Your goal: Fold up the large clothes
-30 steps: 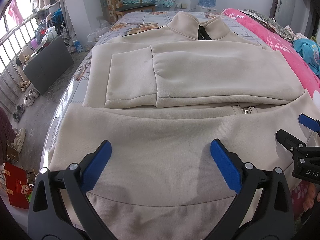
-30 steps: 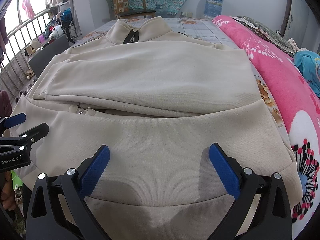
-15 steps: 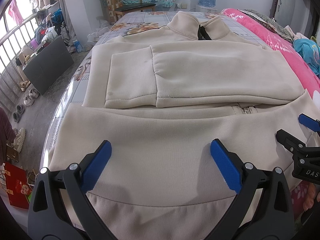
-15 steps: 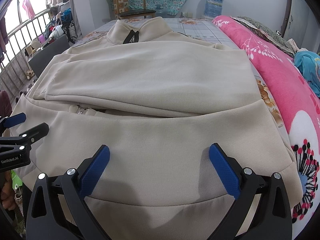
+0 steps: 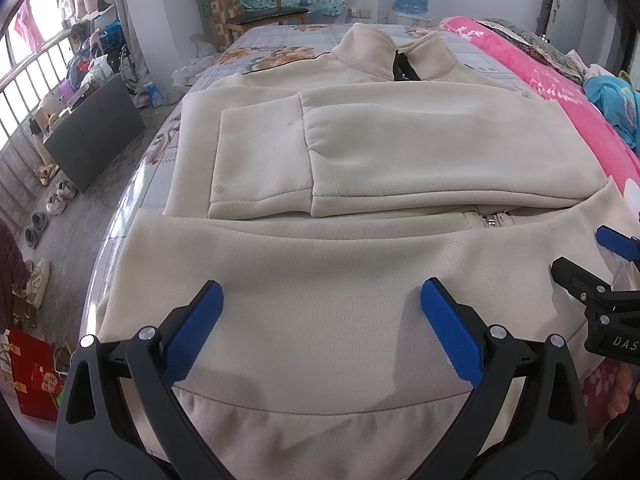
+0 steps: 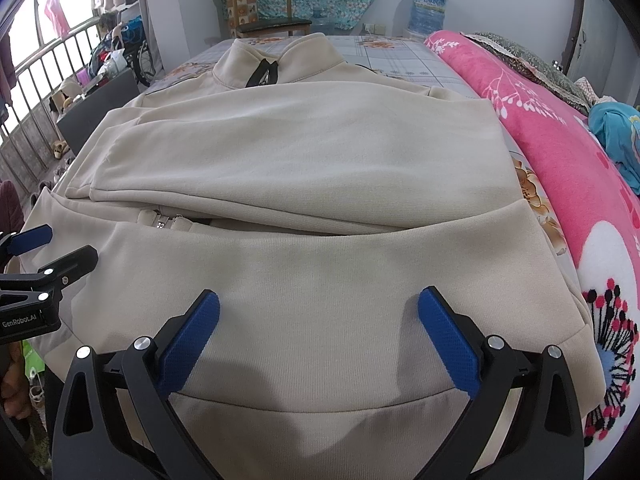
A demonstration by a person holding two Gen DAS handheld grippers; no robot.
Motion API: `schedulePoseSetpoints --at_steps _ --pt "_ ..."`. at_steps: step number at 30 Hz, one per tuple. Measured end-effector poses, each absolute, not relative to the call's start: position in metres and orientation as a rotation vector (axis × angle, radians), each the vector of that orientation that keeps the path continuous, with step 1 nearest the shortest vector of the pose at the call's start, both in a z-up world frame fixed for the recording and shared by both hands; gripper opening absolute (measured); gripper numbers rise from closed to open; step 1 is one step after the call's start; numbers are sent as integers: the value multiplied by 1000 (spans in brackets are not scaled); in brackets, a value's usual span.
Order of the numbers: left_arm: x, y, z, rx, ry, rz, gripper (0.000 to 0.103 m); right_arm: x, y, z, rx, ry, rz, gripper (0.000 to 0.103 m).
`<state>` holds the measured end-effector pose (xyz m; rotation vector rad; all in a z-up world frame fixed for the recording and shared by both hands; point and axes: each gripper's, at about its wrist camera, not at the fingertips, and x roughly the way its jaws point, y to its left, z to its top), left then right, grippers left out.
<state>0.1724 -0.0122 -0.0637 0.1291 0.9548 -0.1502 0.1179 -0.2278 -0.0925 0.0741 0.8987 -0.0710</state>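
Both claws, left claw (image 5: 322,320) and right claw (image 6: 319,320), hover spread apart over the beige jacket (image 5: 360,160) at the bed's near edge; soft, thick fleece, best pinched at the doubled hem corners.

Left claw (image 5: 322,328) spread wide, blue pads (image 5: 192,334) well apart, nothing between them, low over near edge of bed. Right claw (image 6: 318,330) likewise wide, empty, level beside left. Both point forward, parallel. Hand (image 6: 16,384) grips left claw's handle.
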Motion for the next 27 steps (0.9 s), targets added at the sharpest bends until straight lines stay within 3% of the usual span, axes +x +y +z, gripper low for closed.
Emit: schedulePoseSetpoints --at_steps 7,13,22,27 --pt "173 -5 -54 151 926 -175 96 120 -230 -93 68 934 -47 97" --pt "186 14 -4 138 817 -210 96 125 -240 -61 112 927 42 97" --pt "277 15 69 56 767 -317 95 182 -252 43 86 806 213 97" --pt "351 -13 67 25 801 -360 95 262 -265 54 46 845 192 97"
